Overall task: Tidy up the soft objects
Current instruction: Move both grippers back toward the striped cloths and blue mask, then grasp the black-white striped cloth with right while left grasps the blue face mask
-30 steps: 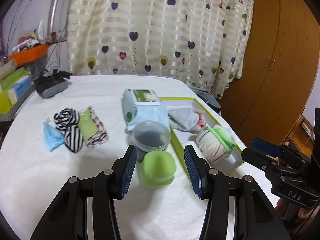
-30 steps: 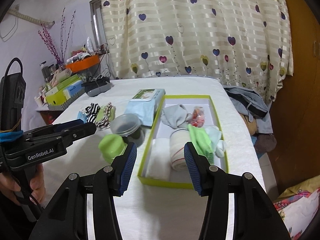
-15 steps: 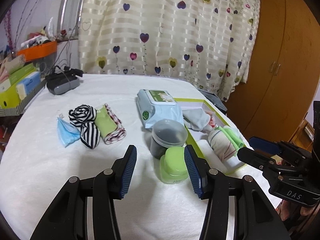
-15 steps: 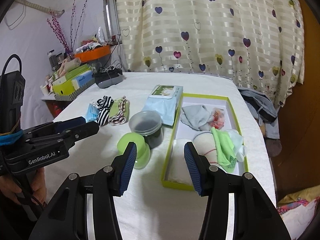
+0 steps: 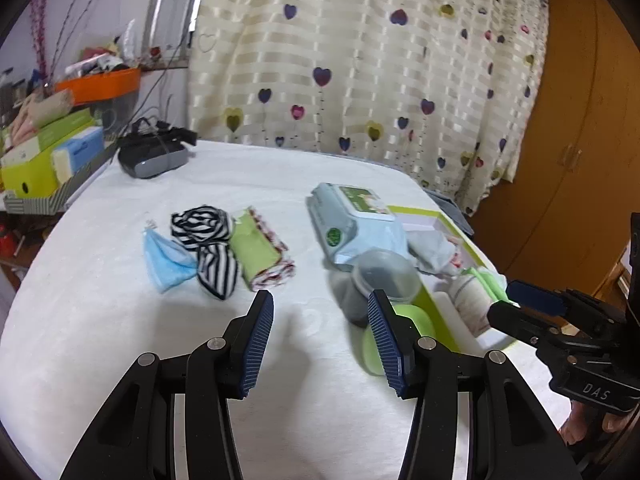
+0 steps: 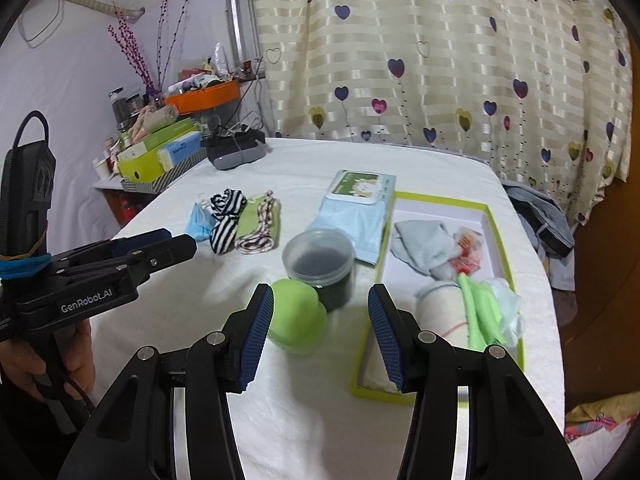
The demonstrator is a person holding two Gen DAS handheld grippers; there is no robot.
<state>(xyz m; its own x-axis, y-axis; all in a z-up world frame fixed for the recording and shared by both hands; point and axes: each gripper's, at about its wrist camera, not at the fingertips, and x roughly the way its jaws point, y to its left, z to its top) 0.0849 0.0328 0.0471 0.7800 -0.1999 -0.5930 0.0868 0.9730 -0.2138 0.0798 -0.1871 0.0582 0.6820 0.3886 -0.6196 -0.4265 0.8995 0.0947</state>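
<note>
A blue face mask (image 5: 166, 258), striped socks (image 5: 212, 246) and a folded green cloth (image 5: 260, 254) lie together on the white table; they also show in the right wrist view (image 6: 236, 226). A green-rimmed box (image 6: 502, 242) holds grey cloth (image 6: 424, 242), a rolled towel (image 6: 442, 310) and green cloth (image 6: 482, 312). My left gripper (image 5: 320, 336) is open and empty, just short of the cloth pile. My right gripper (image 6: 320, 336) is open and empty, above the table near the box's left edge.
A wipes pack (image 6: 358, 210), a clear jar with dark contents (image 6: 320, 266) and a green lid (image 6: 296, 316) sit left of the box. A grey headset (image 5: 154, 152) and stacked boxes (image 5: 44, 160) stand at the far left. A curtain hangs behind.
My left gripper has swung left, from the jar and green lid toward the cloth pile. My right gripper has shifted left, from over the box toward the lid and jar.
</note>
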